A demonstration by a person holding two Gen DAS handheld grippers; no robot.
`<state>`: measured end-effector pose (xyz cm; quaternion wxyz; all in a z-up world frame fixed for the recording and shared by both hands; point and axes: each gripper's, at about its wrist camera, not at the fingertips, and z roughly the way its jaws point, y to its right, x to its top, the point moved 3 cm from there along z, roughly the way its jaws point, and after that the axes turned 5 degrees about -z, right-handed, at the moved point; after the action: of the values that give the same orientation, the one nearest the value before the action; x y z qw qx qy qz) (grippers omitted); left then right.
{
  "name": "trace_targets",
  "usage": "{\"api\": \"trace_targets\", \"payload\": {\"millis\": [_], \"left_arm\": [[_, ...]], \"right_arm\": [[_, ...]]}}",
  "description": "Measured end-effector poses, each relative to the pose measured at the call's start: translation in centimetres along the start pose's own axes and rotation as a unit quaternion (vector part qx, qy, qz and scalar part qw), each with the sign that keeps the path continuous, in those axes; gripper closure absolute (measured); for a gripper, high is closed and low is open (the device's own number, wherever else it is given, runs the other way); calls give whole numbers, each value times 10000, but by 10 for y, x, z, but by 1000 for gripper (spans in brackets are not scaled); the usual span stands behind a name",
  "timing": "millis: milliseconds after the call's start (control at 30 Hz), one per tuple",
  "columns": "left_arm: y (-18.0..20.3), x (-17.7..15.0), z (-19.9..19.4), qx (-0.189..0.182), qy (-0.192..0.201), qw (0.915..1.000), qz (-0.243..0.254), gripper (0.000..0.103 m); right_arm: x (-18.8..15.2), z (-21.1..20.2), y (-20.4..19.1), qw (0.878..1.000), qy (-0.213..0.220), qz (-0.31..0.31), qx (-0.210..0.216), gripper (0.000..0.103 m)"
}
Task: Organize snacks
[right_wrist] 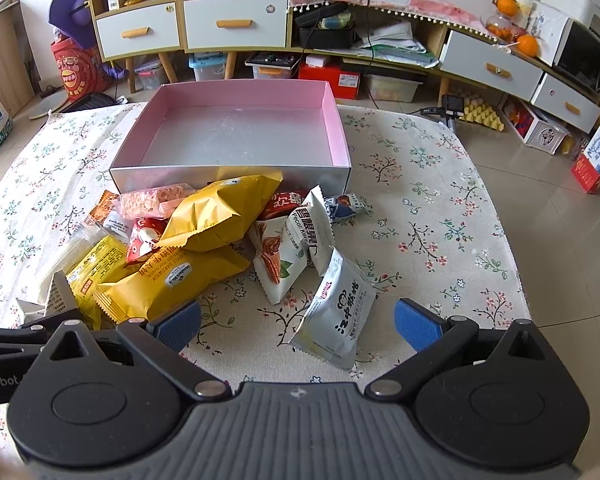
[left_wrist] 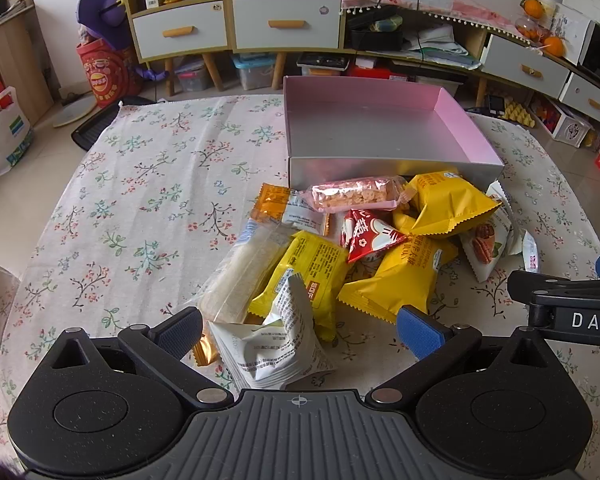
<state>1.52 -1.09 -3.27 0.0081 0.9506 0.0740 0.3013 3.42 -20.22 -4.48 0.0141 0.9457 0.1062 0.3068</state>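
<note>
Snack pile (left_wrist: 376,248) is heaped on flowered tablecloth (left_wrist: 148,184), just before near wall of pink-lined box (left_wrist: 384,160); nothing is seen inside box. Left gripper (left_wrist: 300,326) is held with jaws spread wide, white packet (left_wrist: 276,344) lying between them, not pinched. Right gripper (right_wrist: 298,326) is likewise spread, grey-white packet (right_wrist: 336,316) between its fingers, not clamped.

"Pecon Ker" on white nut packet (right_wrist: 310,224), "DAS" on right hand-held gripper (left_wrist: 572,312)

A home: drawer cabinets (left_wrist: 236,24), floral tablecloth (left_wrist: 140,184)
</note>
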Motion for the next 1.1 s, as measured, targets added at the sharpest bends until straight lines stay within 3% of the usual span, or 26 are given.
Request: {"api": "trace_targets", "payload": {"millis": [367,533,767,1100], "left_arm": [[-8,0,1,33,16,10000,-11,0],[-16,6,2,-70,195,9997,106,0],[-37,8,13,-621,242,9975,238,0],[-52,14,28,-1406,-10,9894,351,2]], "right_arm": [[-1,1,1,10000,-27,-22,17,0],[2,-1,7,9999,32,-122,106,0],[2,5,17,9976,86,-347,592,1],[9,11,1,9868,86,-361,1577,5]]}}
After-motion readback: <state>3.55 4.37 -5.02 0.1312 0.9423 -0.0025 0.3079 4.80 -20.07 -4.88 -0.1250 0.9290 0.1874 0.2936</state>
